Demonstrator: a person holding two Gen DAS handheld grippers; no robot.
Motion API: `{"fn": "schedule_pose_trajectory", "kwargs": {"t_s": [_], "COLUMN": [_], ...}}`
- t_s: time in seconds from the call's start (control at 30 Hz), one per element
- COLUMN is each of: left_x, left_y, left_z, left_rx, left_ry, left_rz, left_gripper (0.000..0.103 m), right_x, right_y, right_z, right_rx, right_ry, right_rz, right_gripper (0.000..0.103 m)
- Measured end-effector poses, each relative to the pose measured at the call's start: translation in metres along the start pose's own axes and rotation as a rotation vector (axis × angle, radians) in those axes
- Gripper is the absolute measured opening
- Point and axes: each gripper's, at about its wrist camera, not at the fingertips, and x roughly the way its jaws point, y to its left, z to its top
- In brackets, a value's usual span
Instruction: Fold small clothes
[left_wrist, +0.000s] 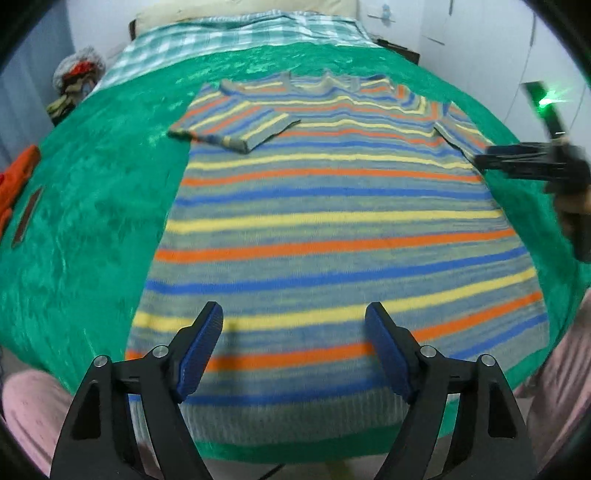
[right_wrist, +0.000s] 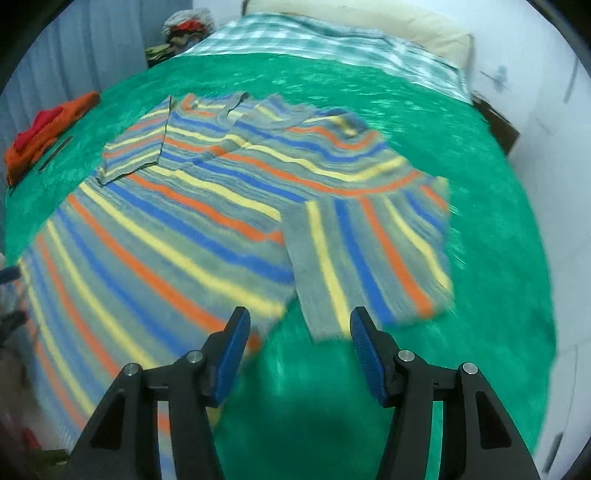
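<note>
Both tongs are empty. My left tongs (left_wrist: 293, 347) gape wide over the hem of the sweater (left_wrist: 332, 229), my right tongs (right_wrist: 299, 352) part-open by the right sleeve (right_wrist: 373, 254). The sweater lies flat on the bed (left_wrist: 92, 221), left sleeve (left_wrist: 232, 125) folded in — the right, I judge, goes next.

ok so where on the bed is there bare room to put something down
Free: the green blanket right of the striped sweater, and the strip between the sweater and the checked sheet. Crowded: the left edge, with the orange clothes.
</note>
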Motion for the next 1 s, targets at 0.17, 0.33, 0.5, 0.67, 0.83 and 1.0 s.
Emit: {"fn": "schedule_pose_trajectory", "kwargs": {"t_s": [0.17,0.33,0.5,0.67,0.83,1.0], "left_x": [0.018,0.006,0.007,0.001,-0.005,-0.044], "left_y": [0.012,0.019,0.013,0.005,0.015,0.032], "left_z": [0.000,0.000,0.000,0.005,0.008,0.043], "left_rx": [-0.038,-0.070,-0.074,-0.039,-0.034,0.032], "left_ry": [0.054,0.024,0.041,0.030,0.057,-0.024], "left_rz": [0.026,0.034,0.009,0.029,0.061,0.081], "left_gripper": [0.082,0.082,0.082,0.082,0.082,0.082], "right_x": [0.034,-0.033,-0.067,-0.050,-0.026,-0.028], "right_y": [-0.021,-0.126,-0.227,-0.241,-0.232,-0.226], "right_z": [0.007,-0.014,-0.061,-0.081,-0.086,-0.086], "right_rx": [0.105,0.493,0.823,0.874,0.806,0.744], "right_ry": [0.020,-0.114,-0.117,-0.021,0.075,0.072], "right_rz": [0.021,-0.064,-0.143,-0.191,-0.280,-0.325], "right_gripper": [0.002,0.002,0.002,0.001,0.001,0.009]}}
